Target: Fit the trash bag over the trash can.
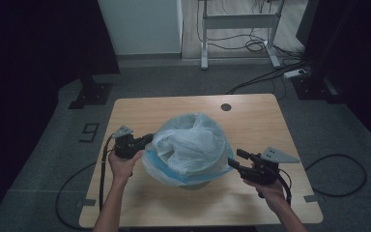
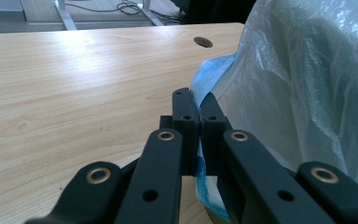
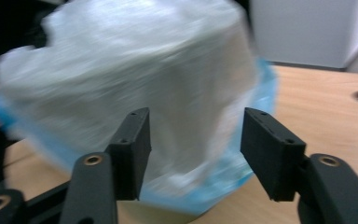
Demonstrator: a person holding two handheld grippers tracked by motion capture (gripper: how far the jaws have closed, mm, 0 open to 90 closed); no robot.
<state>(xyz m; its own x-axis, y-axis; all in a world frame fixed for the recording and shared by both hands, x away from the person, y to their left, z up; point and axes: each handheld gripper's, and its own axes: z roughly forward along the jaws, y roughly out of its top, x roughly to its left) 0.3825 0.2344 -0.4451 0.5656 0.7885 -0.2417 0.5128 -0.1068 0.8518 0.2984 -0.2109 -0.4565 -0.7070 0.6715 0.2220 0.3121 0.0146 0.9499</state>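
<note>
Left gripper view first: left gripper (image 2: 198, 122) pressed together, pinching the blue edge of the plastic bag (image 2: 307, 93) between its tips; bag film bunched and running down between the black jaws; bare wooden table (image 2: 74, 84) stretching away to the left, with a round cable hole (image 2: 203, 42) near the far edge.

Right gripper view next: right gripper (image 3: 193, 149) spread, nothing between the pads; bag (image 3: 135, 84) just ahead and blurred, its blue rim (image 3: 265, 88) hanging below the pale film.

High view, further out: left gripper (image 1: 145, 140) clamped at the left side of the bag's rim, right gripper (image 1: 235, 159) just beside the right side, apart from the film; bag (image 1: 191, 147) draped over a round bin (image 1: 195, 182) near the middle of the table (image 1: 251, 116), mouth crumpled inward; cables and a desk frame (image 1: 241, 21) on the grey floor beyond.

Likely risks, judged from this: with one side pinned and the other free, a strong pull from the left could drag the liner off the rim or tip the light bin; thin film could tear at the pinch; closing on loose film rather than the blue hem could slip free.
</note>
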